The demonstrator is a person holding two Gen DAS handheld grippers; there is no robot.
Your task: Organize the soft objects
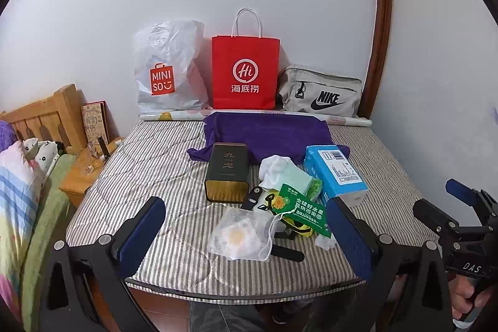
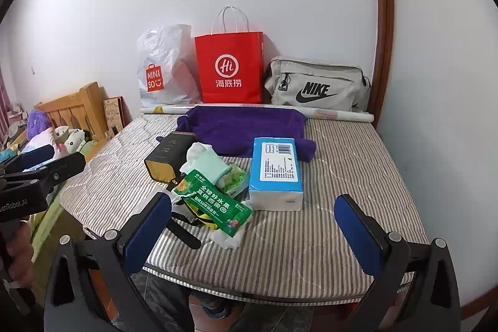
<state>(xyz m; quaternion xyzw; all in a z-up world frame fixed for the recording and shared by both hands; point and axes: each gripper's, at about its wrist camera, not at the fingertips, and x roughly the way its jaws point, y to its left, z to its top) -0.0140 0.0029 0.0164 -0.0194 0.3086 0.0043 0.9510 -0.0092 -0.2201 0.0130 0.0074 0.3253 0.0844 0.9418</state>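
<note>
Both grippers hover at the near edge of a striped mattress (image 1: 162, 164), holding nothing. Left gripper (image 1: 246, 226): jaws spread wide, blue pads framing a clear mesh pouch (image 1: 239, 234) that lies closest to the edge, partly over a black handle (image 1: 288, 252). Right gripper (image 2: 253, 226): jaws likewise spread wide, over bare mattress to the right of the clutter. Just behind the pouch, a green printed packet (image 2: 214, 206) rests on crumpled white plastic and something yellow, touching a pale green and white cloth bundle (image 2: 207, 162). Left of the bundle, a dark box with gold ends (image 1: 227, 171) lies on its side. Right of it, a blue tissue pack (image 2: 277, 173), its near end touching the pile. Behind these, a purple towel (image 2: 242, 125) spread flat; box and tissue pack overlap its front edge. A rolled sheet (image 2: 339, 115) runs along the far edge. Against the wall, left to right: white Miniso bag (image 1: 168, 67), red paper bag (image 1: 246, 72), grey Nike bag (image 1: 320, 92).
</note>
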